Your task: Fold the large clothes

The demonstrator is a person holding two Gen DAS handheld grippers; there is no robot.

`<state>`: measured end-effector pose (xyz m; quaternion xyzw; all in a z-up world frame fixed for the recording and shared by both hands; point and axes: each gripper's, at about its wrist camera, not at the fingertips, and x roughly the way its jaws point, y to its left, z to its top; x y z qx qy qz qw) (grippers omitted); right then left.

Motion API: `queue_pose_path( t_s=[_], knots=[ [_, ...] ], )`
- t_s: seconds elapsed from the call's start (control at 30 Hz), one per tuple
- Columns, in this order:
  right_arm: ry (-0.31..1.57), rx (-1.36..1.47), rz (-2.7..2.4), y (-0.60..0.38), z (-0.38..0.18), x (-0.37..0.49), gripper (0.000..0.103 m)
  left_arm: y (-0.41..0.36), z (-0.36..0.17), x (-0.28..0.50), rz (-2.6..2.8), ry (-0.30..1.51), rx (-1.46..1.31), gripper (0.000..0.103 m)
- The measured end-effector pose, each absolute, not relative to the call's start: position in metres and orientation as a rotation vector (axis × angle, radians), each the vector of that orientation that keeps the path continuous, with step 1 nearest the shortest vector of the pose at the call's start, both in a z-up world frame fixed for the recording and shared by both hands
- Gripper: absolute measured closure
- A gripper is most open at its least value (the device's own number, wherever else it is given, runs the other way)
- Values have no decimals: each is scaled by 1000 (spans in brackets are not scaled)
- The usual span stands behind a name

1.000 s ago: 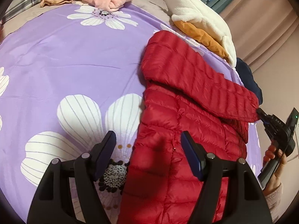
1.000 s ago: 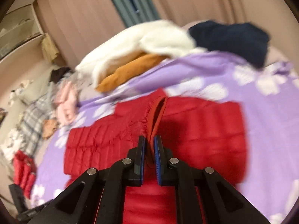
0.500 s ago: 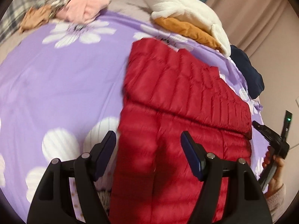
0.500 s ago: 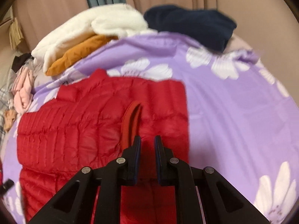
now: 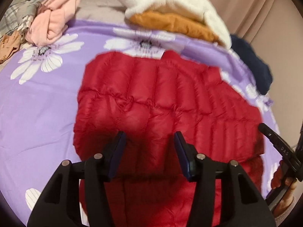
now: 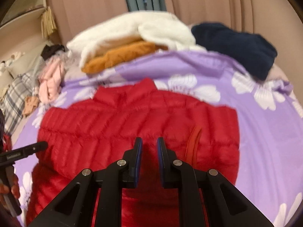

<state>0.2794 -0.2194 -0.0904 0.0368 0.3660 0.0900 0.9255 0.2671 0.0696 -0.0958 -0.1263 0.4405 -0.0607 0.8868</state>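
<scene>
1. The red quilted puffer jacket (image 5: 161,102) lies flat on the purple flower-print bedsheet (image 5: 37,113), collar toward twelve o'clock, with a sleeve folded across its body.
2. At the jacket's nine o'clock side, the left gripper (image 5: 149,151) hovers over the lower body, jaws closing with nothing between them yet.
3. Judging by the puffed channels, the jacket is light, soft and springy. Its shiny shell looks slippery, so a thin pinch could slide off.
4. I would take hold at a stitched seam or the hem edge, where the layers bunch firmly.
5. Toward three o'clock, the right gripper (image 6: 149,157) sits over the folded part with its jaws narrow and empty.
6. Just beside it lies the sleeve's red cuff opening (image 6: 194,143), a sturdier edge to grab.
</scene>
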Motion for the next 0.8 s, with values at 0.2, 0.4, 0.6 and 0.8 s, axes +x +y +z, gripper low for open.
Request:
queue_pose_path(
  t_s=[0.2,0.4,0.6,0.8],
  knots=[
    [848,72,193,-223,-125,285,90,61,-128,276,-155,991,-189,49],
    [876,66,177,-219,-117,283,90,70,-122,273,-150,1016,-249,49],
    [805,118,234,-245,-88,231,67,94,-97,205,-166,945,-322,34],
    [829,216,237,-285,-88,185,58,138,-115,128,-161,954,-560,32]
  ],
)
